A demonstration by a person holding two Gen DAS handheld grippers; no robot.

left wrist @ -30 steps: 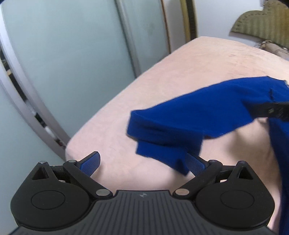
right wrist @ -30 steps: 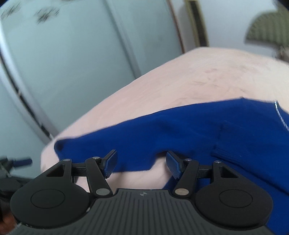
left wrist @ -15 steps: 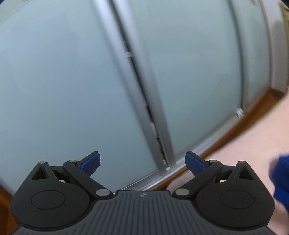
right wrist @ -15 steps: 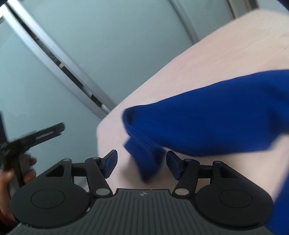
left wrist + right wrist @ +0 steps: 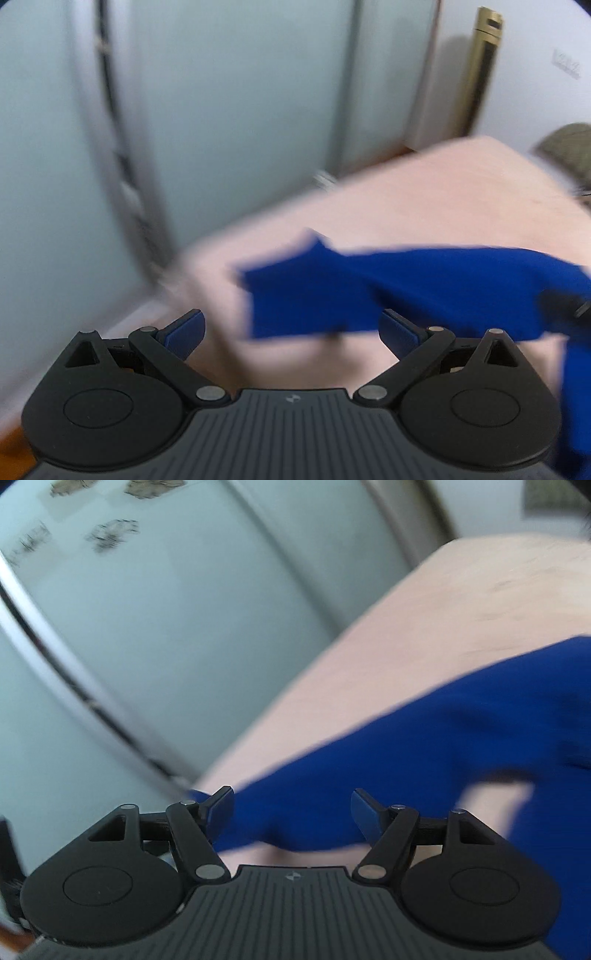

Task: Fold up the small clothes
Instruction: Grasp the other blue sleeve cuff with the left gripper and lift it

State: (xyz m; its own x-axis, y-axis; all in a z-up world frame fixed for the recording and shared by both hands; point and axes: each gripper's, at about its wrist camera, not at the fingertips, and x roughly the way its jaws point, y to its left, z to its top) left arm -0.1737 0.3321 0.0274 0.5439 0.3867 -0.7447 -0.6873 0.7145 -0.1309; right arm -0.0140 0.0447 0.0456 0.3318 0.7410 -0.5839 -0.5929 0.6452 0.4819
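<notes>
Your left gripper [image 5: 291, 330] has its fingers [image 5: 184, 330] spread wide apart with nothing between them. The blue garment [image 5: 388, 291] lies on the pink bed [image 5: 443, 192] just beyond those fingers, its near-left end in front of the gap and its length running off to the right; the right blue pad overlaps the cloth's lower edge in the left wrist view, but the blur keeps you from telling whether it touches. At the far right edge of that view a dark shape sits against the cloth, too smeared to identify, and more blue fabric hangs down the right border.

Your right gripper [image 5: 291, 810] is likewise open, fingers [image 5: 364, 816] apart and holding nothing. Here the blue garment [image 5: 424, 746] spreads from just beyond both fingertips out to the right and far side of the pink bed [image 5: 461, 602]; its near edge dips into the space between the fingers, and the left pad sits right at the cloth's left tip. A small patch of bed shows through an opening in the fabric on the right.

Pale sliding doors [image 5: 221, 110] with grey frames stand to the left and beyond the bed
</notes>
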